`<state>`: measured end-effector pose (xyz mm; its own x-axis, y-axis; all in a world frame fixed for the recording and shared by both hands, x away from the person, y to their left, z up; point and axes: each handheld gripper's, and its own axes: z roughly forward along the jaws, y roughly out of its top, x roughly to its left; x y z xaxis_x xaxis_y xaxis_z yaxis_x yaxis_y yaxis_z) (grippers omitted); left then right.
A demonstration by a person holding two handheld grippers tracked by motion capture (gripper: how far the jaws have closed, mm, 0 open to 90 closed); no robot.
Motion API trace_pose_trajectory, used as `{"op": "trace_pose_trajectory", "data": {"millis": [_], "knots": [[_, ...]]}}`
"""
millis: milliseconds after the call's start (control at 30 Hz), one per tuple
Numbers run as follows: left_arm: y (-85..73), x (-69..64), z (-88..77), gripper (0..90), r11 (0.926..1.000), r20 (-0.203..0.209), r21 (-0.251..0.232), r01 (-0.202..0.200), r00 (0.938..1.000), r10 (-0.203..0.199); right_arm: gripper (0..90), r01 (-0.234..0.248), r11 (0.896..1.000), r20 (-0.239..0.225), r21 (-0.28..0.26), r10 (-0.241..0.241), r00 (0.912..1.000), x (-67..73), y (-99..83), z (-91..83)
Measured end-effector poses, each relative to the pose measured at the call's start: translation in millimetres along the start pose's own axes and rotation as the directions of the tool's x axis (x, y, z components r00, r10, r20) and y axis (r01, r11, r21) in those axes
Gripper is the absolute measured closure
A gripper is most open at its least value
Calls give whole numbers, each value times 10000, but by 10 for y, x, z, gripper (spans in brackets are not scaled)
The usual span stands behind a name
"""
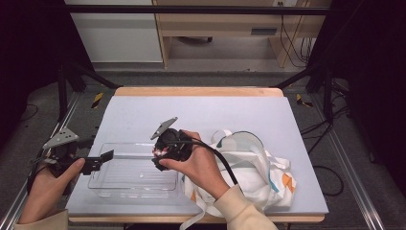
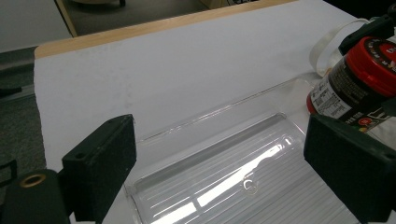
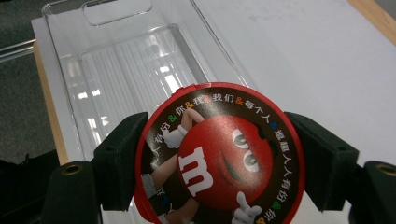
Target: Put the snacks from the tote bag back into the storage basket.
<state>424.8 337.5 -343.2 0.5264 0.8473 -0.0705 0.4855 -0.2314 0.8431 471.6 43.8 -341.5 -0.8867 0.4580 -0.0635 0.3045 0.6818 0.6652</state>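
right hand-held gripper (image 3: 219, 158): jaws clamped on the jar, one pad on each side of the lid rim; in the high view it sits over the tray's right end (image 1: 160, 153)
jar (image 3: 219, 156): red round lid with a cartoon candy face and a ring of printed characters, facing the right gripper camera; in the left gripper view the body is dark with a label (image 2: 355, 86), held above the tray's far right corner, off the bench
left hand-held gripper (image 2: 224, 163): jaws apart, nothing between them, pointing across the tray; in the high view it hangs at the tray's left end (image 1: 98, 162), just beside the rim
tray (image 1: 131, 184): clear plastic, ribbed floor, empty, near the bench's front edge; cut-out handle at one short end (image 3: 116, 11)
bag (image 1: 258, 167): white cloth with orange and teal patches, crumpled on the bench right of the tray, straps trailing off the front edge
bench (image 1: 201, 115): white mat on a wooden top, bare behind the tray
floor (image 1: 201, 76): grey, beyond the bench, pale cabinets behind it
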Motion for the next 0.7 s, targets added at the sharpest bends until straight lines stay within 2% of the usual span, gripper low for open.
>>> {"op": "trace_pose_trajectory", "data": {"millis": [300, 700], "knots": [[-2, 8, -5, 94, 10000, -23, -3, -2, 10000, 2, 257, 74, 9998, -84, 176, -72, 9999, 36, -30, 121], [-6, 19, -4, 94, 10000, -47, 14, 21, 10000, -21, 256, 54, 9991, -98, 417, -50, 9999, 39, -81, 201]]}}
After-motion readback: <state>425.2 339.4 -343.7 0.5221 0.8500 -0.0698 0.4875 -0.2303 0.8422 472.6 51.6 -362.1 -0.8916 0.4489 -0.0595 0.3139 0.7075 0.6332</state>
